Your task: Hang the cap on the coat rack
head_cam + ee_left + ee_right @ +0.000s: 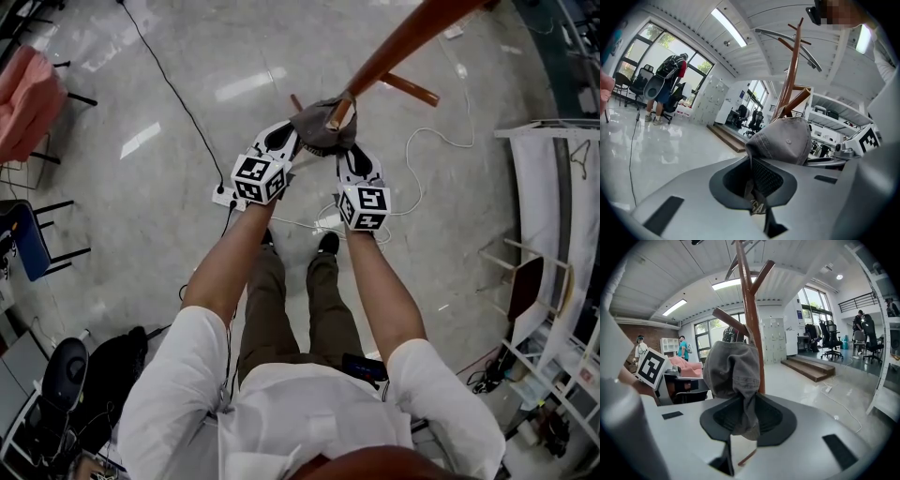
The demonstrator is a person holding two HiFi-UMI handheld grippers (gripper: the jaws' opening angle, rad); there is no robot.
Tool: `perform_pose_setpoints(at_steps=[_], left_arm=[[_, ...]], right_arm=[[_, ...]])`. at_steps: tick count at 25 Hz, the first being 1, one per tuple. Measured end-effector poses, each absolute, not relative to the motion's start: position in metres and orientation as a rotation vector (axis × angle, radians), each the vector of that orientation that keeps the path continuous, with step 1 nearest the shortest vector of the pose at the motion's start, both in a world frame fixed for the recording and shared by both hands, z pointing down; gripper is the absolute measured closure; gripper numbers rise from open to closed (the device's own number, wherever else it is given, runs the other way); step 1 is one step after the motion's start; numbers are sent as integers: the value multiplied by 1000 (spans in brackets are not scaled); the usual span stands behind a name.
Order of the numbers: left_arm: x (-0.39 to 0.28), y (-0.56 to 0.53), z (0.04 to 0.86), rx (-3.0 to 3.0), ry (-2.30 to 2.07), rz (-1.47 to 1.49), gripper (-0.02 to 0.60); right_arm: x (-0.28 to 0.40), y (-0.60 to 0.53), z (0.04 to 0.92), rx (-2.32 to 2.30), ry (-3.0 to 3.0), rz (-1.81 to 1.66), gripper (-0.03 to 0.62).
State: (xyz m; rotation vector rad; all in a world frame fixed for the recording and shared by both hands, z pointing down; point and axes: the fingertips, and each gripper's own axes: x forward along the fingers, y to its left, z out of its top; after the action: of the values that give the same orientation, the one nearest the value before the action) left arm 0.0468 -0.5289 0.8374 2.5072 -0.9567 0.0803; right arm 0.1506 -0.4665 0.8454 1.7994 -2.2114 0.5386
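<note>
Cap (pixel 317 128), grey and crumpled, hangs between the two tongs up against the pole of the wooden rack (pixel 412 37). The left tongs (pixel 284 141) are clamped on the cap's edge. In the left gripper view the cloth and a strip of black mesh are pinched between the jaws, and the crown with its button bulges above them. A small tag (pixel 757 205) with print hangs from that pinched edge, but its letters are cut off and cannot be read. The right tongs (pixel 356 161) are clamped on the other side. The right gripper view shows a fold of grey cloth squeezed between the jaws, with the rest of the cap bunched above them.

In that view the cap touches the pole and sits just under a slanted peg (pixel 729 319). Whether it is hooked on anything cannot be told. Each gripper's cube (pixel 260 178) carries only black-and-white square markers, no words. The person stands with both arms stretched forward over a pale glossy floor (pixel 141 216), where a black cable (pixel 173 89) runs to a white power strip (pixel 225 197).
</note>
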Motion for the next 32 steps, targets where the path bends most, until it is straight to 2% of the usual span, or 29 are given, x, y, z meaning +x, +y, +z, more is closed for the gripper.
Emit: perform_pose_setpoints(at_steps=[7, 12, 18, 23, 26, 32], left_arm=[[41, -531, 837, 2499, -979, 111, 557], [29, -525, 849, 2471, -1049, 171, 488], [17, -510, 844, 2446, -1047, 195, 486], [20, -485, 803, 2448, -1004, 173, 496], [11, -478, 764, 2449, -987, 121, 530], [-1, -434, 652, 2486, -1013, 49, 549]], right_arm=[[148, -462, 845, 1787, -2229, 573, 486], [149, -453, 847, 1786, -2216, 574, 457], [151, -439, 838, 1799, -2193, 579, 451], [152, -417, 805, 1771, -2210, 576, 452], [137, -413, 764, 1743, -2281, 553, 491], [116, -381, 659, 1714, -2426, 527, 528]])
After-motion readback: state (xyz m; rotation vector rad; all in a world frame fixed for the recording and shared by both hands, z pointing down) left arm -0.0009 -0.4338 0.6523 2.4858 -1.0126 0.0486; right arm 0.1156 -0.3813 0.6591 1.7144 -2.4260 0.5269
